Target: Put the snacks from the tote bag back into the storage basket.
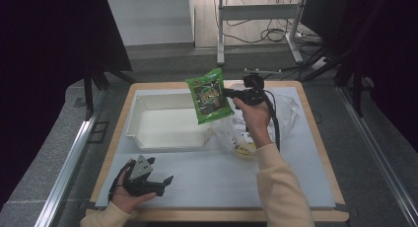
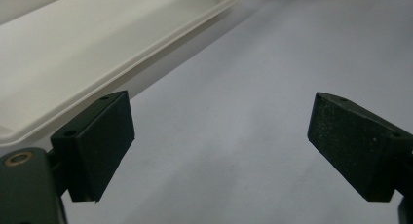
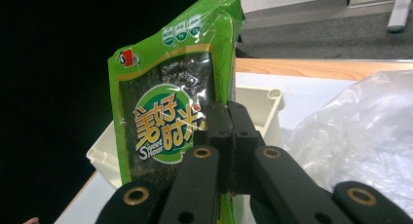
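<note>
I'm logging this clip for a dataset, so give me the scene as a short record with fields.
held item: green foil snack packet, lifted above the tray
holder: right hand-held gripper, jaws shut on the packet's edge
container: white rectangular plastic tray, nothing visible inside
beside tray: crumpled clear plastic bag on the white sheet
left hand-held gripper: open, nothing between its jaws, low over the sheet near the tray's corner

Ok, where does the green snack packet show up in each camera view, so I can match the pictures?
High view: the green snack packet hangs above the table's far middle, over the white bin's right end, pinched by the right gripper.
Left gripper view: not in it; the picture has the bin's rim and open jaws.
Right gripper view: centre-left, upright, clamped at its right edge.
Shared landmark: the white bin.
</note>
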`<act>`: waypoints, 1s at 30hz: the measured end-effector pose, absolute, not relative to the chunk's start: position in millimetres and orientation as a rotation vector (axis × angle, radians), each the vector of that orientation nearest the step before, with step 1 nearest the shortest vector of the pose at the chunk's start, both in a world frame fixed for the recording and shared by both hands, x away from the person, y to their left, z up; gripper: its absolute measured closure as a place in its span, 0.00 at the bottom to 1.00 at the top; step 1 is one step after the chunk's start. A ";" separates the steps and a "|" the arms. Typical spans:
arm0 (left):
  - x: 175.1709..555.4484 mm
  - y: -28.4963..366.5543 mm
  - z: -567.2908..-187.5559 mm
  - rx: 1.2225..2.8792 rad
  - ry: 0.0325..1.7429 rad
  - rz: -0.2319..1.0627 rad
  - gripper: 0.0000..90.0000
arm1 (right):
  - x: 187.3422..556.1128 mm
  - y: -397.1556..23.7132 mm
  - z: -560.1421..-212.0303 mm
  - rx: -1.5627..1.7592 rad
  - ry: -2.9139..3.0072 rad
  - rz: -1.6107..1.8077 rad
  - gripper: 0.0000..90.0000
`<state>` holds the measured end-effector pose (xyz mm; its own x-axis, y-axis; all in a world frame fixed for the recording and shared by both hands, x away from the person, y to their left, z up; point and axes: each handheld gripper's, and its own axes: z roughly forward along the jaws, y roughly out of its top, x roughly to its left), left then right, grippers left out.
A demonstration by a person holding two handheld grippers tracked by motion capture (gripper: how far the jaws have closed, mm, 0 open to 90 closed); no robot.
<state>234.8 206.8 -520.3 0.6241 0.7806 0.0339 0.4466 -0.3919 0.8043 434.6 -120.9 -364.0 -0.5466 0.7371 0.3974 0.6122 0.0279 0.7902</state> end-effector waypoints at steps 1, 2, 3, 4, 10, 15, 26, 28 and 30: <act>234.8 206.9 -520.2 2.042 0.961 0.528 0.11 | 434.9 -119.8 -364.5 1.426 2.163 1.553 1.00; 234.7 207.0 -520.2 2.041 0.962 0.529 0.11 | 435.3 -117.6 -365.4 1.429 2.166 1.555 1.00; 234.8 207.1 -520.1 2.040 0.962 0.529 0.11 | 435.7 -116.1 -366.2 1.426 2.169 1.556 1.00; 234.8 207.2 -520.1 2.039 0.963 0.529 0.11 | 435.9 -114.8 -366.7 1.426 2.173 1.556 1.00; 234.8 207.4 -519.9 2.038 0.960 0.526 0.11 | 439.0 -104.9 -370.7 1.423 2.190 1.553 1.00; 234.4 207.5 -519.5 2.032 0.963 0.525 0.11 | 441.0 -95.3 -373.9 1.423 2.211 1.543 1.00; 234.3 207.6 -519.7 2.034 0.955 0.518 0.11 | 446.5 -77.4 -382.1 1.419 2.245 1.538 1.00; 234.3 207.6 -519.7 2.034 0.952 0.517 0.11 | 448.3 -73.6 -384.8 1.420 2.252 1.534 1.00; 234.1 207.7 -519.5 2.035 0.952 0.516 0.11 | 449.0 -70.1 -387.2 1.425 2.261 1.524 1.00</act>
<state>234.1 207.7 -519.5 0.6318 0.7748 0.0233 0.4426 -0.3853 0.8097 449.0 -70.1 -387.2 -0.5691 0.7125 0.4104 0.6478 0.0811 0.7575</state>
